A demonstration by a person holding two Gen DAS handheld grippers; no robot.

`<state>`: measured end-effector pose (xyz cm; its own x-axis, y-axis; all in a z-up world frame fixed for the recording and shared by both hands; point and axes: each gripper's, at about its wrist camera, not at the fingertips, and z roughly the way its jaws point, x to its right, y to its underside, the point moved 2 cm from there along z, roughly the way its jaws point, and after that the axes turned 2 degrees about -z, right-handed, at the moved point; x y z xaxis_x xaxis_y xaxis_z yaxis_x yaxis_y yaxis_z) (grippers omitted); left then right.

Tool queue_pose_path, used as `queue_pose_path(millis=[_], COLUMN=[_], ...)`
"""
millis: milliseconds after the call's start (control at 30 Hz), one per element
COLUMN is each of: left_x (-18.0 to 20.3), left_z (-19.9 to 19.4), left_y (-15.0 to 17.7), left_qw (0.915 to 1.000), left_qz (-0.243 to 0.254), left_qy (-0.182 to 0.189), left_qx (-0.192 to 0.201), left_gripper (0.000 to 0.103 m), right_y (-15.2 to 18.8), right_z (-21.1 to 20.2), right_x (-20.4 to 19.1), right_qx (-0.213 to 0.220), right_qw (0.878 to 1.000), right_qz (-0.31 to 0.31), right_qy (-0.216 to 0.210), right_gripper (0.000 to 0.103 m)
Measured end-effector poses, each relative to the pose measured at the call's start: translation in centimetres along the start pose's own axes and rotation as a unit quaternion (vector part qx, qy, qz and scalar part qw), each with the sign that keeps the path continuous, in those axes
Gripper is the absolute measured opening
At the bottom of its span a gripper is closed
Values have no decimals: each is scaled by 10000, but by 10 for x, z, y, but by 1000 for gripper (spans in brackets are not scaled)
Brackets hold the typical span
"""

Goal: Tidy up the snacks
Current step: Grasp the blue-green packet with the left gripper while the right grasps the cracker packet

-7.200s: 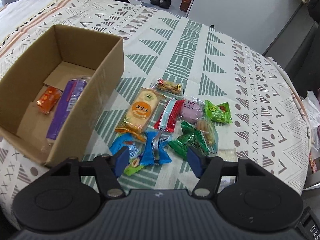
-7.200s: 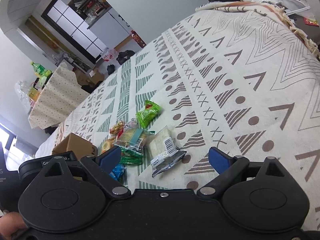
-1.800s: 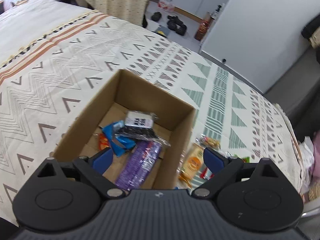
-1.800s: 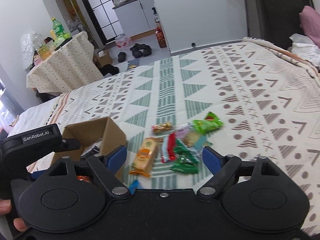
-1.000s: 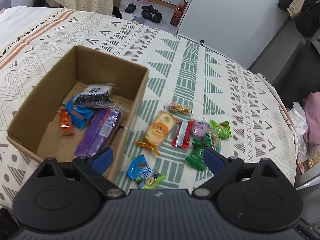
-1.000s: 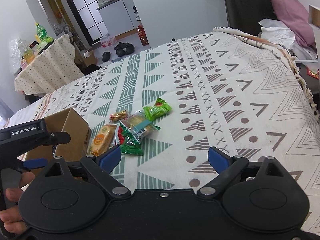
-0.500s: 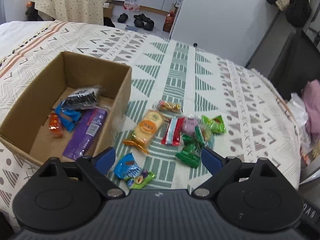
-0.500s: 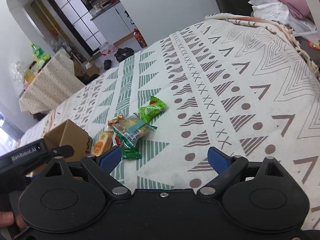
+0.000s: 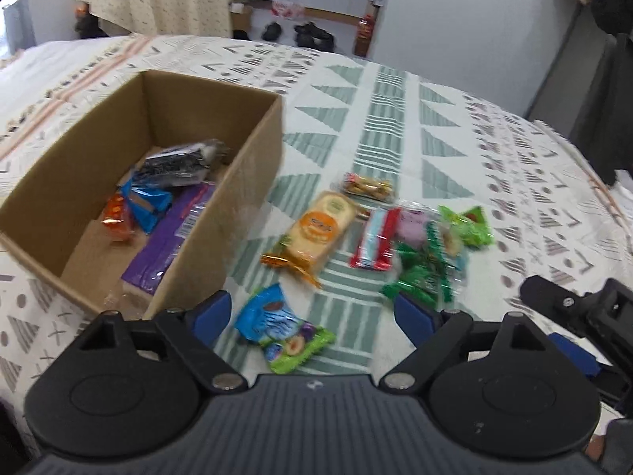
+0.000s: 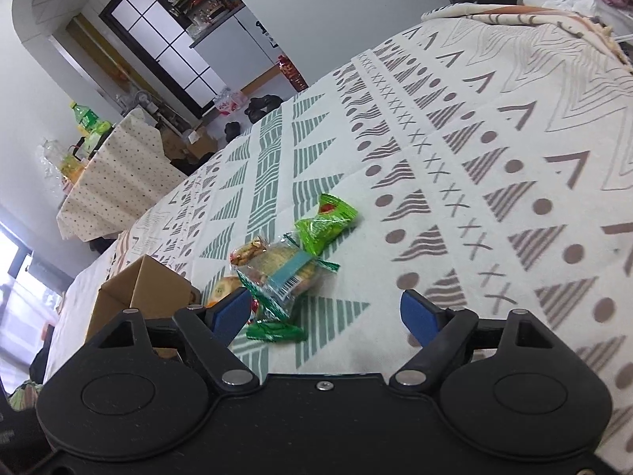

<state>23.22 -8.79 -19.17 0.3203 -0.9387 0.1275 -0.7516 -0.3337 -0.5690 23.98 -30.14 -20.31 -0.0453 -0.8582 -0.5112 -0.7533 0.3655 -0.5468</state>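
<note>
Just ahead of the left gripper (image 9: 308,314), its jaws narrowing around nothing, the blue and green snack packet (image 9: 283,326) lies slantwise beside the cardboard box (image 9: 253,182), nearer it than the right gripper (image 10: 324,312), also closing empty.

A bed covered by a cream spread (image 9: 455,126) patterned with green and brown triangles, crosses and dots is seen. An open cardboard box (image 9: 253,182) is set directly on it at the left. Beside the box, loose snack packets are scattered on the spread: a blue-and-green packet (image 9: 283,326), an orange-labelled cracker pack (image 9: 316,231), a red-and-blue bar (image 9: 376,239), a small peanut packet (image 9: 368,187), a bright green packet (image 10: 326,223) and dark green wrappers (image 9: 419,281).
</note>
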Motion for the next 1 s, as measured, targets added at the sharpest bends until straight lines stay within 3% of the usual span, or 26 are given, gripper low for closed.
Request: queue_pose_path(millis=[100, 433, 500, 567, 600, 700, 767, 1000], left_x=[-6, -12, -13, -15, -15, -14, -15, -17], left_z=[5, 29, 35, 42, 44, 44, 44, 40], left_y=[-2, 9, 11, 13, 13, 12, 10, 7], left_qw=[9998, 9974, 9963, 9950, 9943, 9947, 9945, 9950], left_qz=[-143, -467, -526, -605, -632, -620, -652, -759], left_qy=[-141, -364, -444, -432, -446, -517, -567, -446], left_qx=[32, -414, -518, -671, -730, -635, -596, -462], left_gripper=[89, 86, 81, 67, 65, 50, 25, 22], right_y=[1, -1, -2, -4, -4, -6, -7, -9], right_z=[8, 32, 37, 43, 46, 54, 59, 75], right_x=[0, -3, -5, -6, -7, -10, -11, -12], right_qx=[-65, -244, -257, -281, -296, -322, -337, -403], right_qw=[10000, 9994, 9993, 9990, 9989, 9987, 9984, 9973], right_qz=[30, 93, 80, 110, 121, 128, 181, 406], right_qy=[-36, -211, -269, -329, -354, -382, -411, -465], right_gripper=[82, 82, 82, 82, 82, 82, 82, 83])
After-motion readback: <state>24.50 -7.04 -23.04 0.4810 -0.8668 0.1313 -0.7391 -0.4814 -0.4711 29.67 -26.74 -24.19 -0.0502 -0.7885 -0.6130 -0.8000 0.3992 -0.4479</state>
